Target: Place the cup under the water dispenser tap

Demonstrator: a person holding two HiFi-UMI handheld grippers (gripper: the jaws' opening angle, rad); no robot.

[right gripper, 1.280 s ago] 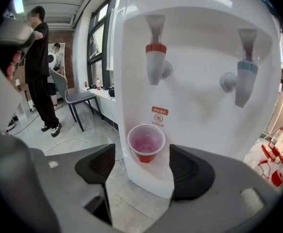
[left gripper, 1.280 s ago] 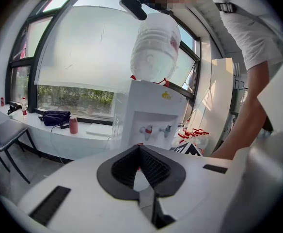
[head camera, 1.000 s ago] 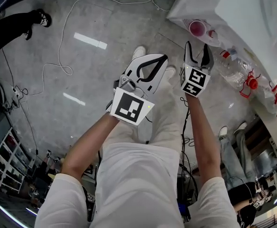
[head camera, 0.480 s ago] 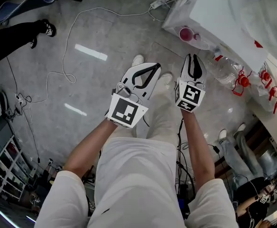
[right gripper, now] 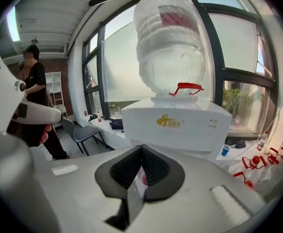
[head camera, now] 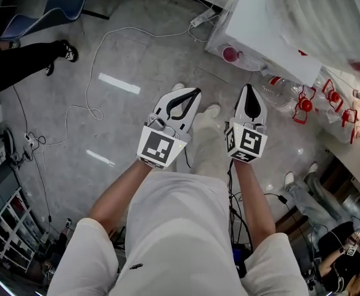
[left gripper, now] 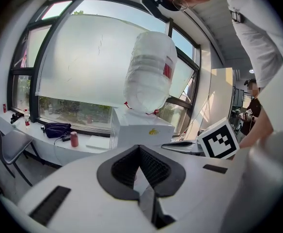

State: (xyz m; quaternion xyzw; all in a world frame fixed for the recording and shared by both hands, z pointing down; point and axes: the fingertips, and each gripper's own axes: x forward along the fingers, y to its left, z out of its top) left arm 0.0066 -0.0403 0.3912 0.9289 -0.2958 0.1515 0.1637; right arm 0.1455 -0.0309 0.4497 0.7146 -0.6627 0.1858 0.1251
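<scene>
At one o'clock the pink cup [head camera: 230, 54] sits at the front of the water dispenser [head camera: 260, 17]. My left claw [head camera: 196, 92] and right claw [head camera: 249, 87] are closed and empty, held short of it, I judge, as neither carries anything.

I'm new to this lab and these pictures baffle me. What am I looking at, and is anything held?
A person holds two tools: the left hand-held gripper and the right hand-held gripper. One picture comes from a camera on their head, looking down; the other two from cameras riding on each one, looking along its jaws. Both are shut, holding nothing. Ahead stands a white water dispenser with a bottle on top; a pink cup sits at its front.
</scene>
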